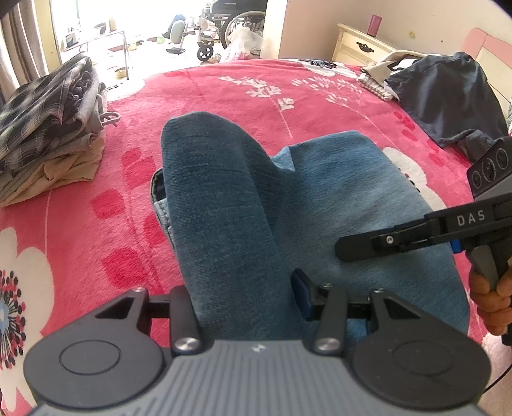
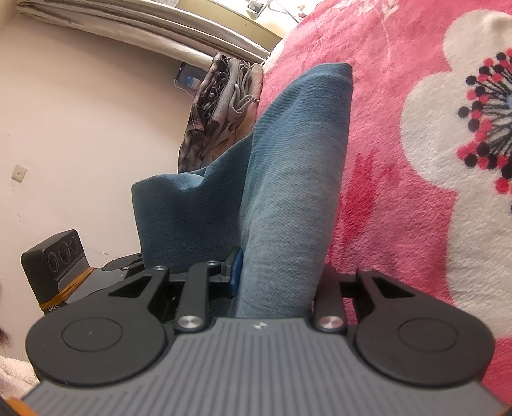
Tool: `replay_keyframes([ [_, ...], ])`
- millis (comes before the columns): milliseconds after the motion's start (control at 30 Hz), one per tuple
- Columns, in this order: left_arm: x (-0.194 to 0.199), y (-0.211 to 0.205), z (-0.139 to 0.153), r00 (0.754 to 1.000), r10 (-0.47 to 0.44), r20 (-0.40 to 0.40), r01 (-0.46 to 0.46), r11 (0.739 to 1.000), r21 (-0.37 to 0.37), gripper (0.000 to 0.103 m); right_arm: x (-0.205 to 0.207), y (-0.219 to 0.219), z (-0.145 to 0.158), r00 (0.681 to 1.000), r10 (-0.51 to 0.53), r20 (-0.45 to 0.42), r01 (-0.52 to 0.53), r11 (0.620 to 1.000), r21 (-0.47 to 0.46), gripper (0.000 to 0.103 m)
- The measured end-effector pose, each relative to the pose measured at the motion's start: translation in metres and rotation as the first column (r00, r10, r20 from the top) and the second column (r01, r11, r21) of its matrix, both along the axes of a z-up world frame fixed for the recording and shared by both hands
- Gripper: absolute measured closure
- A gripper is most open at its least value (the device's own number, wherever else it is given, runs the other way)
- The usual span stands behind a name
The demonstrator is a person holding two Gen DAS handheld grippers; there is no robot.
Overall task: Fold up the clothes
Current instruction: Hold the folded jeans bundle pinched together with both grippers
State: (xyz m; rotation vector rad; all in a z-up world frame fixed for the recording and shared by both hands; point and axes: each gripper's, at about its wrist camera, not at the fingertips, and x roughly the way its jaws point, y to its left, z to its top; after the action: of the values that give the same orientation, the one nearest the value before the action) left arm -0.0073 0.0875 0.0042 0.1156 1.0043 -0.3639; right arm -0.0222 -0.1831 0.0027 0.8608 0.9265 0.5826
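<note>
Blue jeans (image 1: 336, 192) lie folded on a pink flowered blanket (image 1: 96, 240). My left gripper (image 1: 243, 297) is shut on a thick fold of the denim, which rises as a ridge away from the camera. From the right edge my right gripper (image 1: 345, 248) reaches over the flatter part of the jeans, with a hand (image 1: 489, 297) on its grip. In the right wrist view the right gripper (image 2: 281, 278) is shut on another fold of the jeans (image 2: 297, 160), lifted off the blanket (image 2: 400, 160). Denim hides the pads of both grippers.
A stack of folded clothes (image 1: 48, 134) sits at the bed's left edge, also seen as the stack (image 2: 220, 108). A dark garment pile (image 1: 448, 96) lies at the back right by a cream nightstand (image 1: 361, 44). A wheelchair (image 1: 236, 19) stands beyond the bed.
</note>
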Motion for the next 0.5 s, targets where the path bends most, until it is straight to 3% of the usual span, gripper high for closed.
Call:
replay_keyframes([
  [500,0.000,0.015,0.028,0.998,0.016,0.054,-0.016,1.000,0.001,0.056,0.010,0.013,0.023,0.998,0.027,0.048,-0.027,1.000,-0.003,0.077],
])
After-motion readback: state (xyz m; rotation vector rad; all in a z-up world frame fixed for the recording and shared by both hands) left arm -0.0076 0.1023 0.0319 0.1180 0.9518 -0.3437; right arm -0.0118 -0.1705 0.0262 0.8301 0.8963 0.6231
